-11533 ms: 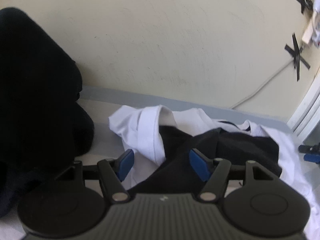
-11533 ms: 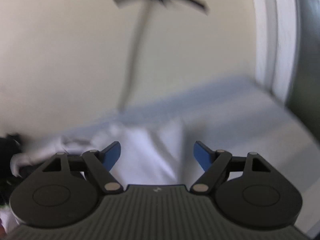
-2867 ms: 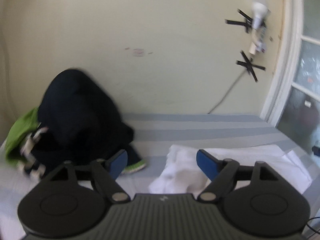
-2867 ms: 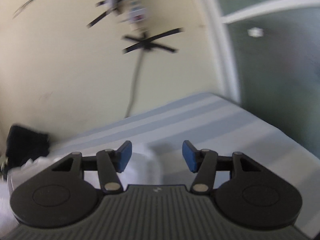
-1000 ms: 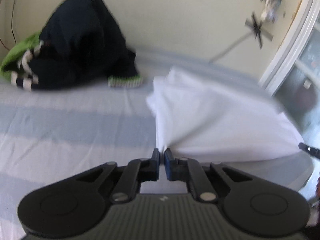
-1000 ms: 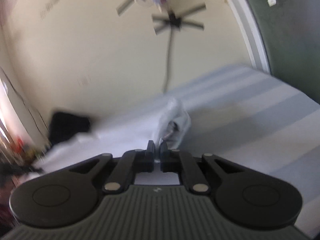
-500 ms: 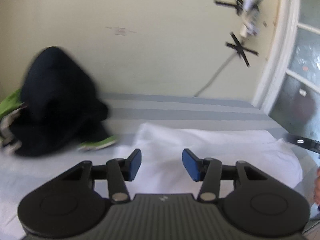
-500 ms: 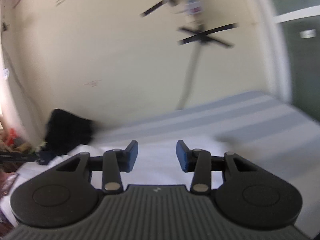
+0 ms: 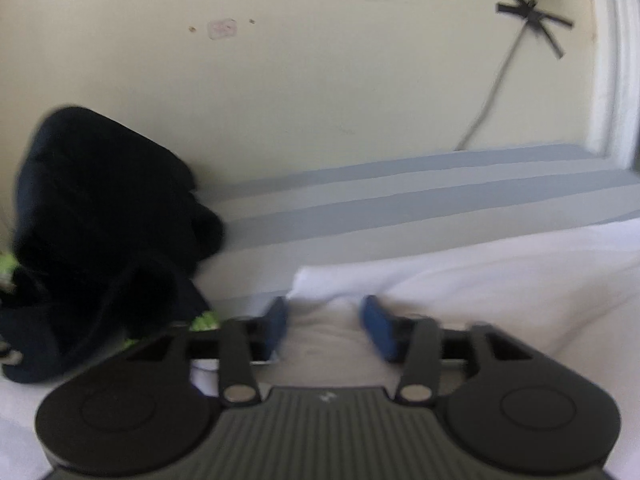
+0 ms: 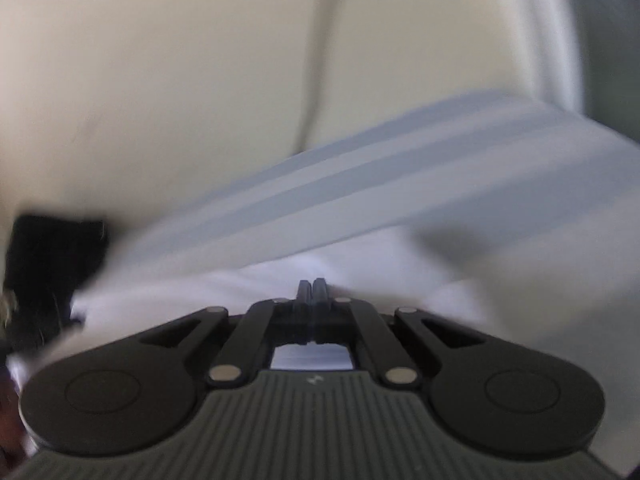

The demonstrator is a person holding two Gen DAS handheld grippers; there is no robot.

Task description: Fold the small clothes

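Left gripper (image 9: 323, 326) fingers spread over the white garment (image 9: 500, 280); right gripper (image 10: 313, 289) pinched on its cloth

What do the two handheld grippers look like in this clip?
Both match. The left gripper has a dark ribbed body, two round black discs, black linkage bars with silver pivot pins and blue finger pads. The right gripper shares that build; a small pale logo marks each body. No cables or sleeves show.

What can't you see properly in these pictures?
- Right wrist view: blur hides whether the shut right tool really pinches the white garment.
- Left wrist view: the left tool covers the white cloth's near edge.
- Both views: the dark clothes pile is too dark and edge-cut to count pieces.
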